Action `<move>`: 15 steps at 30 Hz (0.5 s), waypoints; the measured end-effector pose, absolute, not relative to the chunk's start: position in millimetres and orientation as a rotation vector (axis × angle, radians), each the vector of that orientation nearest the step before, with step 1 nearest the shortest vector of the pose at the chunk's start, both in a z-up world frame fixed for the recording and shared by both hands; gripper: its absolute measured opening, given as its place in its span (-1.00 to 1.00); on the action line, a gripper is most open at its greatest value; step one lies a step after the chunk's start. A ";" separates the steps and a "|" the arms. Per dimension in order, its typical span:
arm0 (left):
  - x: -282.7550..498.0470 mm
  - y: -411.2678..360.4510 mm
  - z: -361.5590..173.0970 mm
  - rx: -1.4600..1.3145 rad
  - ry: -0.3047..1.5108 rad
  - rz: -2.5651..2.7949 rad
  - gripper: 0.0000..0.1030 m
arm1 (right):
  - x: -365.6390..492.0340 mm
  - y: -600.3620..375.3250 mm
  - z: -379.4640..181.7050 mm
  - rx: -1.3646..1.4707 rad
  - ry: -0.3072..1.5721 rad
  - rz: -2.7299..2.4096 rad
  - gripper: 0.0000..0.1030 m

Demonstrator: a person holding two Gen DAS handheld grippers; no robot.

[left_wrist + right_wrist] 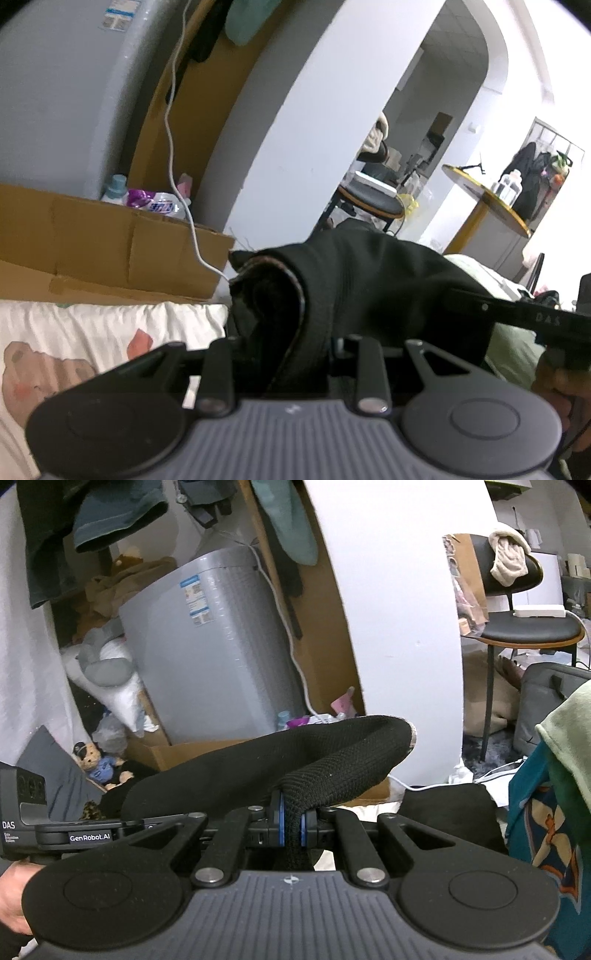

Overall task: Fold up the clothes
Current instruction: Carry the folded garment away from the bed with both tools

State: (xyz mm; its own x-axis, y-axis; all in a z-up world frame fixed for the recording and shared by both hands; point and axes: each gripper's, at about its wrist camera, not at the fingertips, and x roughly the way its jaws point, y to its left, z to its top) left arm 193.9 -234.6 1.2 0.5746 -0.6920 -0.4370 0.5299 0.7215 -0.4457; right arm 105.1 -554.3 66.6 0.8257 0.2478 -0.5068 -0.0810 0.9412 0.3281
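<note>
A black knitted garment (332, 764) with a thick ribbed hem is hanging in the air between our two grippers, lifted above a white quilt printed with pink and brown cartoon animals (92, 332). Our right gripper (291, 829) is clenching the ribbed band between its blue-edged pads, the fabric rising out of the jaws and arching over to the left. In the left wrist view, our left gripper (284, 354) is pinching a folded edge of the same dark cloth (351, 280), which is bunching up directly in front of the camera and hiding the fingertips themselves. The other gripper's black body (535, 317) is showing at the right edge of that view, with a hand (561, 384) under it. Behind the garment, a tall grey cylindrical appliance (214, 646) is standing inside a brown cardboard box (110, 243), with a white cable (173, 129) trailing down past it. A black-seated chair (528, 627) is standing beyond a white wall (399, 627).
</note>
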 end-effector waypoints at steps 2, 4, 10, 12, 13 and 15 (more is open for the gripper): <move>203.7 -242.2 -2.0 -0.281 0.630 -0.734 -0.40 | 111.8 -562.1 60.1 0.303 0.567 0.175 -0.87; 216.2 -250.7 -7.4 -0.283 0.632 -0.743 -0.40 | 118.2 -570.3 53.2 0.303 0.551 0.170 -0.87; 250.7 -273.4 -30.4 -0.287 0.644 -0.760 -0.40 | 140.2 -590.7 29.6 0.302 0.511 0.177 -0.87; 260.4 -283.3 -38.8 -0.266 0.643 -0.773 -0.40 | 146.7 -596.3 19.5 0.294 0.495 0.179 -0.87; 263.6 -288.2 -43.3 -0.246 0.636 -0.783 -0.40 | 149.5 -599.5 13.0 0.305 0.490 0.179 -0.87; 270.1 -298.0 -52.1 -0.205 0.622 -0.802 -0.40 | 155.7 -605.3 -0.1 0.334 0.484 0.177 -0.87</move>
State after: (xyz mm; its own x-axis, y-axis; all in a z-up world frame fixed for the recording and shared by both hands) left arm 270.1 -298.0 -52.1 0.5295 -0.7246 -0.4411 0.6081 0.6868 -0.3982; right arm 155.7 -605.3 -0.1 0.8713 0.2446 -0.4254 -0.0878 0.9307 0.3552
